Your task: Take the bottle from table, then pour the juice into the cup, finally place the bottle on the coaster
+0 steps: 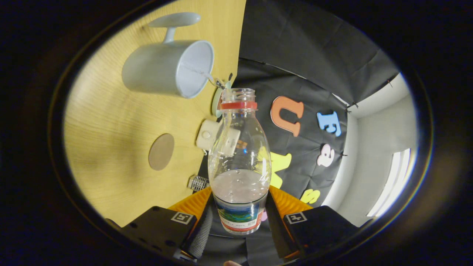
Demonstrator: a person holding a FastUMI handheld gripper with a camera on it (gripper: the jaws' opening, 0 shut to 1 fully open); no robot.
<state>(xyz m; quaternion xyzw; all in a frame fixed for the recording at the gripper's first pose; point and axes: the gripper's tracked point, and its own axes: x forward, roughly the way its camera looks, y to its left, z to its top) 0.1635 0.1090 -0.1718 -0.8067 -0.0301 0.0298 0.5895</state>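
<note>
My gripper (239, 212) is shut on the clear plastic bottle (239, 155), both orange fingers (192, 204) pressing on its labelled lower part. The bottle has a red neck ring, no cap, and pale liquid in its lower half. The whole view is rolled on its side, so the bottle is tipped toward the white cup (168, 68). A thin stream runs from the bottle's mouth into the cup's open mouth. The cup stands on the wooden table (111, 125), its handle away from the fingers. A round brown coaster (161, 151) lies on the table, apart from the cup.
A small white object (207, 135) sits near the table's edge, partly behind the bottle. A small metal mesh piece (199, 183) lies close to the fingers. A pale green round thing (217, 101) shows beside the bottle's neck. Beyond the table hangs the black cloth wall (295, 55).
</note>
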